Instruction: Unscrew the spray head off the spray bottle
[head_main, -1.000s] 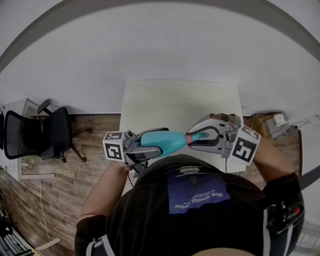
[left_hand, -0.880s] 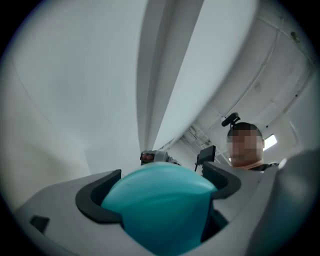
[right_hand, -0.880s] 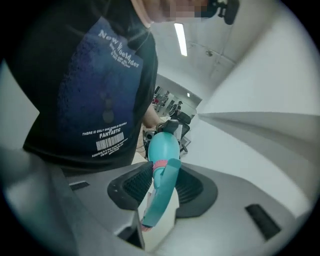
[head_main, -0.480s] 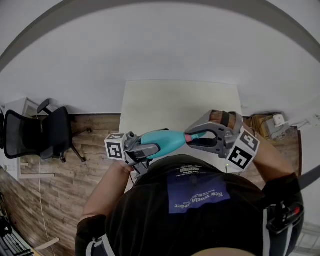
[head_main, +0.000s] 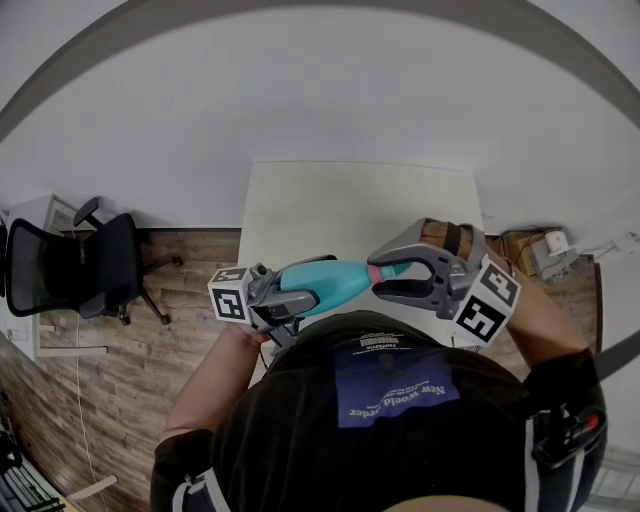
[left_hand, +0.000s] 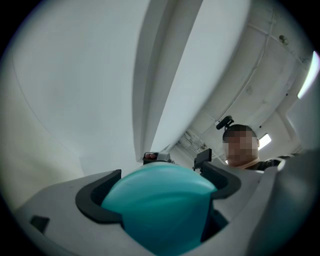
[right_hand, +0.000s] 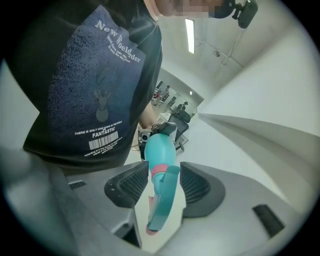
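white wall and pale bench (head_main: 360, 200) sit behind the spray bottle (head_main: 335, 283), which i hold level in the air above the bench's near edge. left tongs (head_main: 287, 293) clamp the bottle's fat body so it can't spin. right tongs (head_main: 404, 269) straddle the spray head (right_hand: 162, 200) at the bottle's neck, opening, pads clear of it, i'd guess to take a new grip for a twist.

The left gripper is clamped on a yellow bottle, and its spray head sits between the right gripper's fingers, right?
Not yellow: the left gripper view shows the bottle is teal. The left gripper does clamp it, and the spray head sits between the fingers of the right gripper, which are opening.
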